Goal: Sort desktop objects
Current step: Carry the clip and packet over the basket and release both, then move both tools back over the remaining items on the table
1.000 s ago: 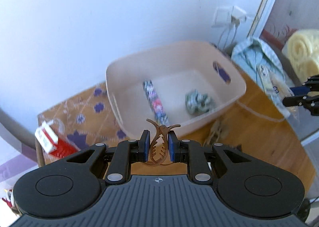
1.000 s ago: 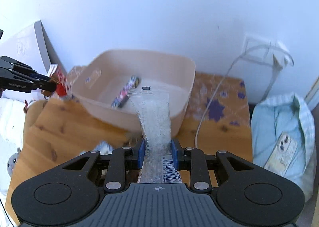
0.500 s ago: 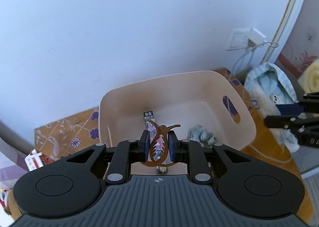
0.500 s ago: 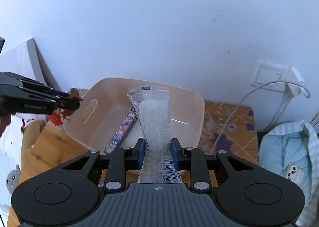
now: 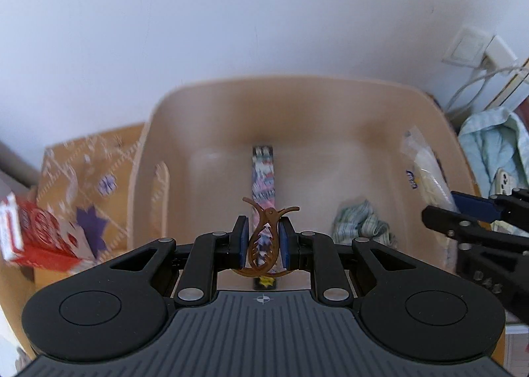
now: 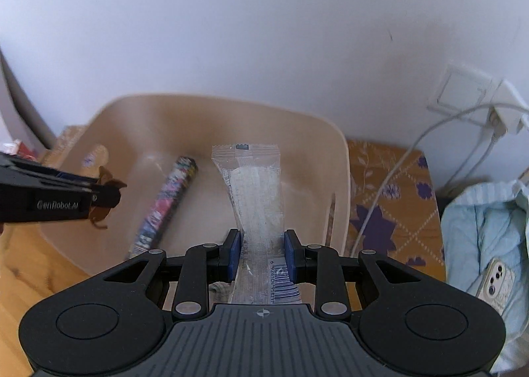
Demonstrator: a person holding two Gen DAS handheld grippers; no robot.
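Observation:
My left gripper (image 5: 263,241) is shut on a brown hair claw clip (image 5: 264,246) and holds it over the beige plastic bin (image 5: 297,96). My right gripper (image 6: 261,253) is shut on a clear snack packet (image 6: 254,191) with a barcode, held over the same bin (image 6: 340,158). In the bin lie a long patterned stick packet (image 5: 263,175), also seen in the right wrist view (image 6: 167,203), and a crumpled green-checked cloth (image 5: 360,223). The right gripper with its packet shows at the right of the left wrist view (image 5: 463,221). The left gripper shows at the left of the right wrist view (image 6: 99,195).
A red and white box (image 5: 29,234) lies left of the bin on a patterned orange cloth (image 5: 89,172). A white wall socket with a charger and cable (image 6: 479,105) is at the right. A light blue garment with a phone (image 6: 496,281) lies far right.
Both grippers have moved forward over the bin with their objects still held. The bin now fills more of each view.

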